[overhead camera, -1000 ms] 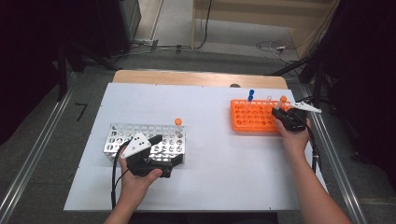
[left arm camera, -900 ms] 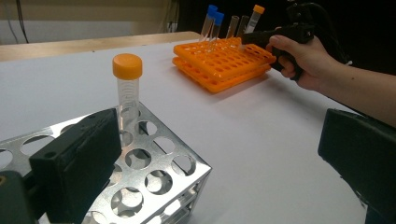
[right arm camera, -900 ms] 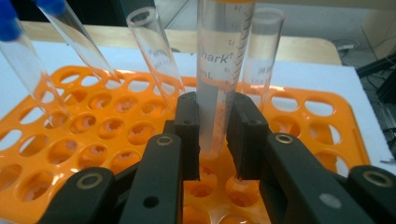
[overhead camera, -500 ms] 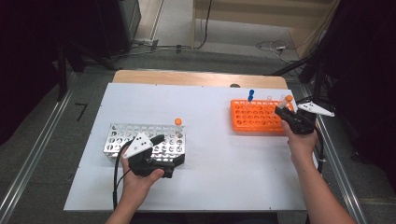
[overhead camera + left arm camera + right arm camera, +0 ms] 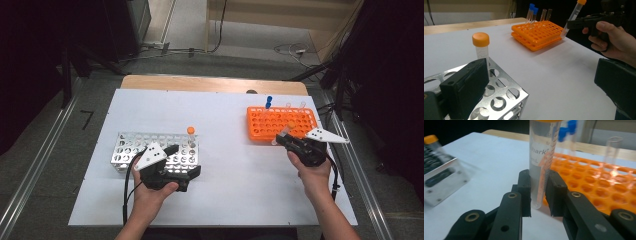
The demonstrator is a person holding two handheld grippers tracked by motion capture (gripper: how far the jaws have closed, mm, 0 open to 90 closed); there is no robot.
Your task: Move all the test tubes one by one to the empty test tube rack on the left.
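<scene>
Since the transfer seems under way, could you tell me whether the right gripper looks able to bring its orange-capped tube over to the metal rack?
Probably yes: the right gripper grips the orange-capped tube, and bare table lies between it and the metal rack.

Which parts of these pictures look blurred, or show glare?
Right gripper view: the metal rack at left is smeared by blur, and the orange rack shows bright glare spots; the held tube is sharp. Left gripper view: the near jaws are soft. High view: evenly lit, dark surroundings.
</scene>
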